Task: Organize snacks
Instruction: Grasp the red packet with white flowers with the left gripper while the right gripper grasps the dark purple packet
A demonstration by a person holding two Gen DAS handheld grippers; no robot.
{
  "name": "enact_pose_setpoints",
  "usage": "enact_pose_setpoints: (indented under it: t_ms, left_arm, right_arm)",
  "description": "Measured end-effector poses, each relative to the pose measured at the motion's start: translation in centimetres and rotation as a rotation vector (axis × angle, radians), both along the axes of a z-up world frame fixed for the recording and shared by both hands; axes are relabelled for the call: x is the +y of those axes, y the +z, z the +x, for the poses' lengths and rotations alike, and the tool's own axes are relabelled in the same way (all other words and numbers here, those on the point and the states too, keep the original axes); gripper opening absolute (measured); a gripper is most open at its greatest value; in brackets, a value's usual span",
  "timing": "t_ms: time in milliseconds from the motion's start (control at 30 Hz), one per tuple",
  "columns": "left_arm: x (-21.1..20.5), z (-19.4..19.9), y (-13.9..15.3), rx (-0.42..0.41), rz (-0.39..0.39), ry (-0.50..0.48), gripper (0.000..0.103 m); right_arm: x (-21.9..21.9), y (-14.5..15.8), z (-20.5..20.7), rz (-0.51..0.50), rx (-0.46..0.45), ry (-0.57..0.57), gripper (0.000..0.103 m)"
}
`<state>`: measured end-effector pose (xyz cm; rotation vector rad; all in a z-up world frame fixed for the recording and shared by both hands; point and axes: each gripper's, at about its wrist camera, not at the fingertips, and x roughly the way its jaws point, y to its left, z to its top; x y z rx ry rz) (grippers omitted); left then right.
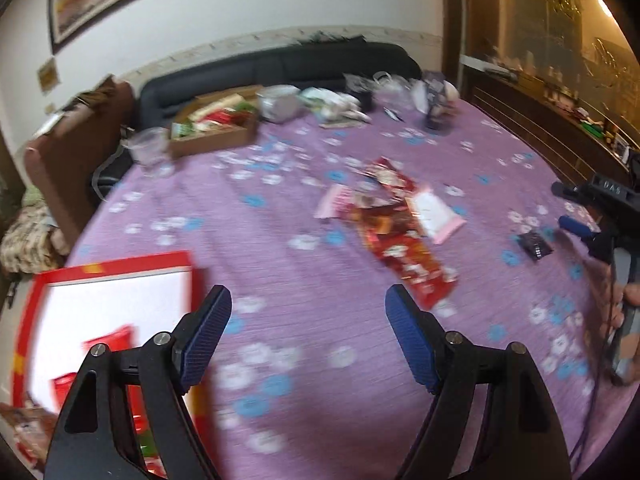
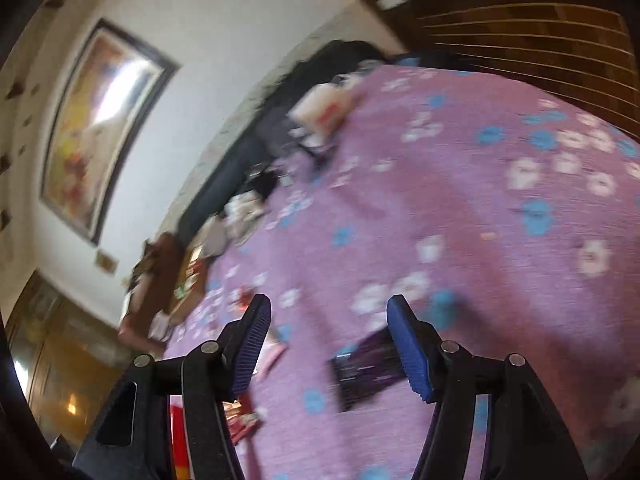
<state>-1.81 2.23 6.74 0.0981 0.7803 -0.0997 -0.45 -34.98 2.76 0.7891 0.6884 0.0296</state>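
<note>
One wide table [image 1: 280,240] under a purple cloth dotted with blue and white flowers, a dark sofa [image 1: 280,68] along its far side. Near the far left edge, a brown cardboard box [image 1: 212,140] crowded with packets. At the near left corner, a red-rimmed box [image 1: 112,270] with a white bottom and a few red packets inside. Mid-table, a loose heap of snack packets [image 1: 392,224], red and pink, lying flat, well apart from both boxes. To the right of the heap and on its own, a small dark packet [image 1: 534,244]. Left tongs [image 1: 308,336] released, blue pads spread wide with nothing between, hanging over bare cloth between the red-rimmed box and the heap. Right tongs [image 2: 328,340] likewise released, seen at a tilt, with the small dark packet flat on the cloth just beneath and partly hidden behind one pad; touching or not, impossible to tell through the blur.
</note>
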Motion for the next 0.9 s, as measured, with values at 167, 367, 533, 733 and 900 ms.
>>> enact_pose_setpoints:
  t_ms: [167, 367, 533, 733, 900]
  left_arm:
    - [-3.0, 2.5, -1.8, 0.091, -0.044, -0.016, 0.079]
    - [-5.1, 4.0, -3.1, 0.145, -0.049, -0.008, 0.079]
    - [-6.6, 5.4, -4.0, 0.184, -0.053, -0.007, 0.079]
    - [-7.5, 6.3, -5.6, 0.204, -0.084, -0.003, 0.078]
    - [-7.3, 6.4, -5.7, 0.157, -0.048, -0.005, 0.035]
  right_arm:
    - [0.8, -1.0, 1.3, -0.031, 0.079, 0.075, 0.064]
    - [4.5, -1.5, 2.5, -0.232, 0.162, 0.153, 0.064]
    - [7.2, -1.8, 2.8, -0.445, 0.181, 0.161, 0.061]
    - [9.2, -2.1, 2.6, -0.642, 0.200, 0.152, 0.048]
    - [8.8, -1.9, 2.2, -0.619, 0.192, 0.140, 0.028]
